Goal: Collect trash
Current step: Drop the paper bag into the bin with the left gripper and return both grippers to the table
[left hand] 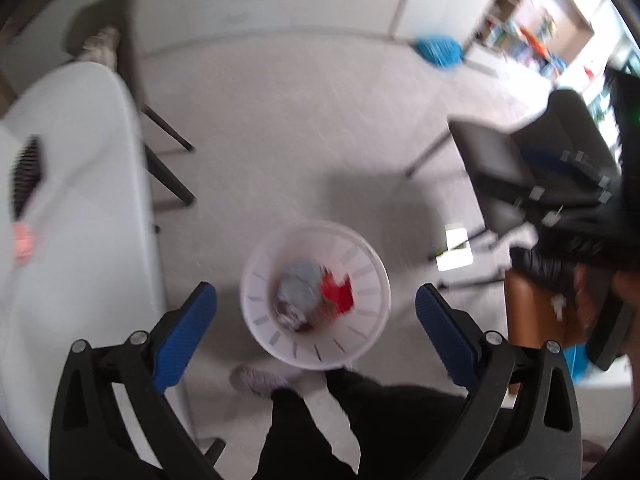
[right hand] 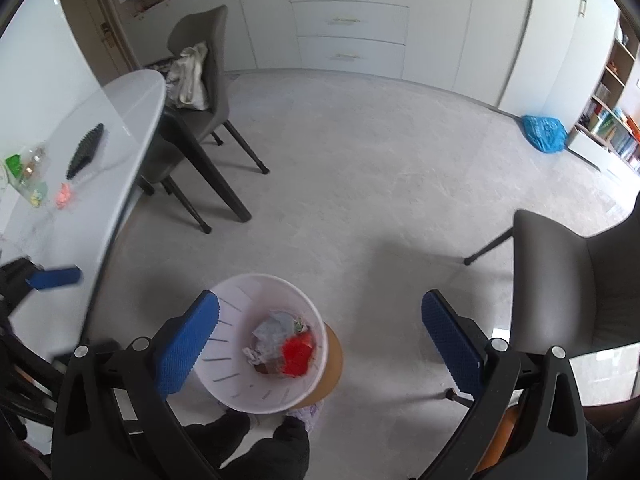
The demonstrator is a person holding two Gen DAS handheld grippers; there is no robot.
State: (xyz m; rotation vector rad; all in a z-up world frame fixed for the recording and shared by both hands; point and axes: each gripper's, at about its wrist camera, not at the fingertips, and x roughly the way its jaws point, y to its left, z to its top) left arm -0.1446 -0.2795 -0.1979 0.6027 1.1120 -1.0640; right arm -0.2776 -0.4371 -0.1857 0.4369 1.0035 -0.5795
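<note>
A white bin (right hand: 267, 344) sits on the floor at lower centre of both views, already holding crumpled paper and a red wrapper (right hand: 297, 355). Both the left gripper (left hand: 316, 312) and right gripper (right hand: 320, 320) hang above it, fingers spread wide and empty. More trash remains on the white counter (right hand: 100, 152) at the left edge: a pink scrap (right hand: 64, 196) and a dark strip (right hand: 85, 151), its long axis running upper right to lower left. The left gripper looks nearer to them.
</note>
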